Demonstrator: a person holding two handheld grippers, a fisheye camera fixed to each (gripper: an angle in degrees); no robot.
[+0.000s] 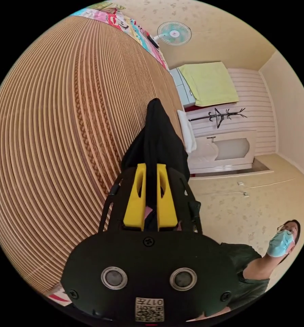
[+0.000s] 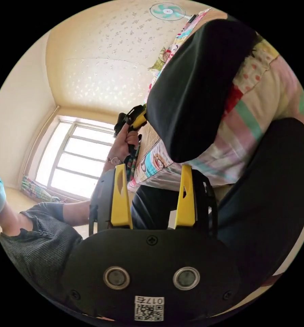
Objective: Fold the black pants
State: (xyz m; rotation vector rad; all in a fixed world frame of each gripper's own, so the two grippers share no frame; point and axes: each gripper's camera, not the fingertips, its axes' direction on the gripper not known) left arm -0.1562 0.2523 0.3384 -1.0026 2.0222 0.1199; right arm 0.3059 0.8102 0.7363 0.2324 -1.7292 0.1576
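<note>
- The left gripper [image 1: 151, 194] has its two yellow jaws drawn close together, clamped on a fold of the black pants [image 1: 157, 143]; the dark cloth runs up between them toward 12 o'clock in the left gripper view and ends in a narrow peak.
- Behind that cloth, from 7 to 12 o'clock, spreads a striped tan woven mat [image 1: 56, 136] — the pants lie against its edge.
- Beyond it, at 1 o'clock, a pale green round fan [image 1: 174, 33] and a yellow-green cloth [image 1: 209, 82] over a white cabinet show.
- At 4 o'clock a person in a dark green top [image 1: 247, 269] looks on.
- The right gripper [image 2: 154, 196] stands wide, its yellow jaws well apart with nothing pressed between them.
- Just past its jaws, toward 12 to 1 o'clock in the right gripper view, a rounded bulk of the black pants [image 2: 196, 88] hangs over a colourful patterned quilt [image 2: 260, 112]; more black cloth fills 3 to 5 o'clock.
- At 11 o'clock a hand [image 2: 124, 143] grips the left gripper [image 2: 136, 119], touching the pants' edge.
- A bright window [image 2: 73, 160] sits at 9 o'clock.
</note>
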